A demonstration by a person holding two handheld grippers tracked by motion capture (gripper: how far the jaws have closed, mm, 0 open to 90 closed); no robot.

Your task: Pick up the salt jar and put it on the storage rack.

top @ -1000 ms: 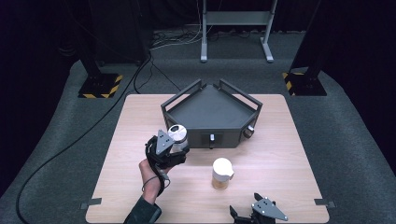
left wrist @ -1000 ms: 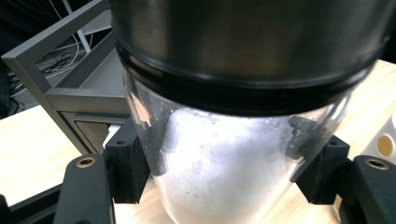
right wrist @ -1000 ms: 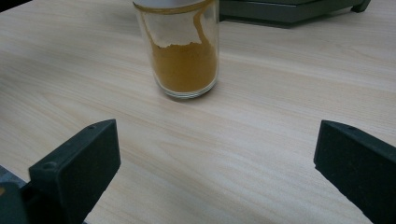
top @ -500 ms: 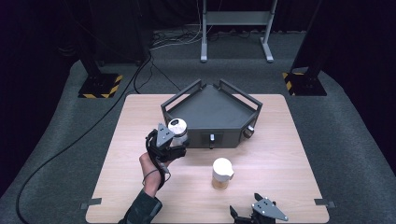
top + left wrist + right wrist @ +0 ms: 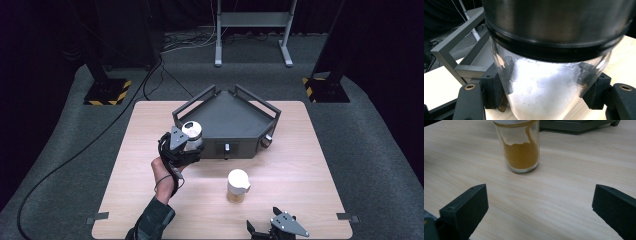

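Glass and dark metal fill the left gripper view: a clear jar of white powder (image 5: 544,92) with a metal cap sits clamped between the two black pads, which press on its sides. From above, the left gripper (image 5: 186,146) holds this jar upright at the near left corner of the dark grey tray (image 5: 240,117), just in front of its raised rail. Whether the jar's base rests on the wood or hangs a little above it cannot be told. The person's left hand (image 5: 165,172) and dark sleeve reach up from the bottom edge to it.

The tray stands toward the back of the light wooden surface (image 5: 150,210), its open frame rail rising close beside the jar in the left gripper view, the nearest thing that could block the jar. A small knob shows on the tray's front face, and a round fitting on its right corner.

A second jar, holding orange-brown powder (image 5: 522,152) under a white lid, stands alone in the middle of the surface, well apart from the held jar and in front of the tray. The right gripper (image 5: 539,207) lies at the near edge facing it, jaws spread wide with nothing between them, only bare wood.
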